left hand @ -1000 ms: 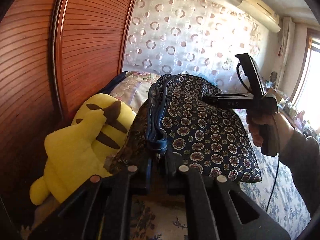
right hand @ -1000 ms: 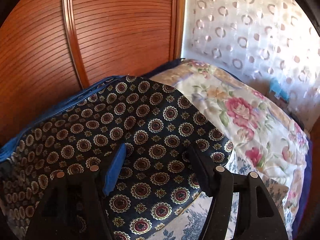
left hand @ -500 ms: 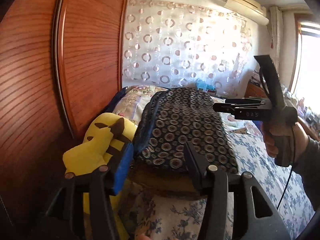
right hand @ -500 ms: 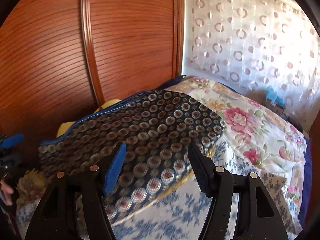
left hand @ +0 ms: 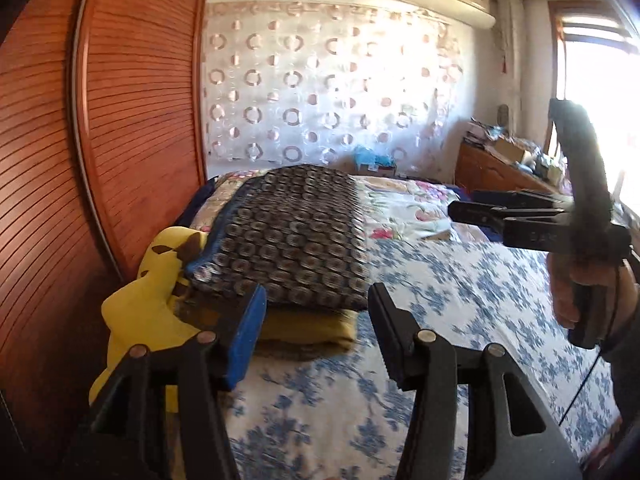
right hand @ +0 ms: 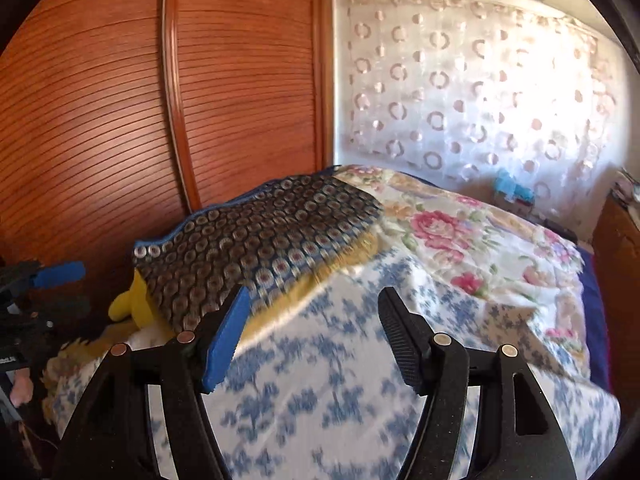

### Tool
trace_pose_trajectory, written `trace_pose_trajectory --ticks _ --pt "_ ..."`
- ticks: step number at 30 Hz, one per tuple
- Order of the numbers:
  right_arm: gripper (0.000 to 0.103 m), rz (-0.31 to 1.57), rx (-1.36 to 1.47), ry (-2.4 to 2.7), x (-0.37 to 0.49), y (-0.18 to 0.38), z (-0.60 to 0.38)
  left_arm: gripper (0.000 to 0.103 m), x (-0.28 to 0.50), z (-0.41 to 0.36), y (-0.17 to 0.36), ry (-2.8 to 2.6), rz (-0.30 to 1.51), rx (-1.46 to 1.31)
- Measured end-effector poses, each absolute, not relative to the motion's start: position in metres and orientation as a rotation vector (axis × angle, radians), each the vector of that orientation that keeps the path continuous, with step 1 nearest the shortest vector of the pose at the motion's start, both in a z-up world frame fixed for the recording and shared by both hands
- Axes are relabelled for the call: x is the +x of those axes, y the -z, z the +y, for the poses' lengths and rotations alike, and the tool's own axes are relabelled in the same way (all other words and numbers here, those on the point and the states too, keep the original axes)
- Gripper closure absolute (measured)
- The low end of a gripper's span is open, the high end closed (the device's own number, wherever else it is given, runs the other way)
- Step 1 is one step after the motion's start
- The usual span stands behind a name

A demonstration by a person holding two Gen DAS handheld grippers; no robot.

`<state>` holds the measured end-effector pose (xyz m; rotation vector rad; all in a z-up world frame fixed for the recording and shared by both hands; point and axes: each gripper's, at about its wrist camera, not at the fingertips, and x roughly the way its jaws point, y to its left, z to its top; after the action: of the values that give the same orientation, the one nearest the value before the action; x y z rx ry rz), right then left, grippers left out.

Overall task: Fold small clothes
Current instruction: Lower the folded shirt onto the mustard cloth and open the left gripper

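Where bed (left hand: 460, 292) meets wardrobe, patterned garment (left hand: 292, 236) lies folded flat.

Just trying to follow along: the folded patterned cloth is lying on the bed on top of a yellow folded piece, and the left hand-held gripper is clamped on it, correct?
Not quite. In the left wrist view the left hand-held gripper has its jaws apart with nothing between them, short of the cloth. The folded patterned cloth does lie on the bed on top of the yellow folded piece.

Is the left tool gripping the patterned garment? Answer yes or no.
No: the left tool stands open and empty, short of the folded patterned garment, which lies on the yellow fabric.
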<state>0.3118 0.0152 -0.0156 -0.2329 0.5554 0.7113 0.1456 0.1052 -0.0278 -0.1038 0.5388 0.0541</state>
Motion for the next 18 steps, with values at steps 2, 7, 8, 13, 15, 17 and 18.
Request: trace_pose_trajectory --ticks 2,7,8,13,15,17,18 --pt "0.032 0.550 -0.223 -0.681 0.300 0.015 0.000 0.051 0.145 0.092 0.029 -0.028 0.545 -0.099" --pt "0.028 0.540 -0.189 -0.606 0.268 0.014 -0.040 0.051 0.144 0.059 0.031 0.023 0.560 -0.099" --pt "0.027 0.536 -0.184 -0.591 0.261 0.014 -0.047 0.051 0.144 0.054 0.030 0.033 0.562 -0.096" --pt "0.021 0.508 -0.151 -0.506 0.220 0.010 -0.084 0.051 0.138 0.028 0.024 0.047 0.559 -0.072" --pt "0.019 0.499 -0.133 -0.458 0.206 0.008 -0.100 0.051 0.136 0.020 0.019 0.037 0.557 -0.072" --pt "0.018 0.485 -0.114 -0.423 0.192 0.004 -0.113 0.051 0.132 0.012 0.014 0.038 0.548 -0.069" --pt "0.018 0.472 -0.100 -0.407 0.184 0.002 -0.120 0.051 0.130 0.010 0.011 0.040 0.544 -0.068"
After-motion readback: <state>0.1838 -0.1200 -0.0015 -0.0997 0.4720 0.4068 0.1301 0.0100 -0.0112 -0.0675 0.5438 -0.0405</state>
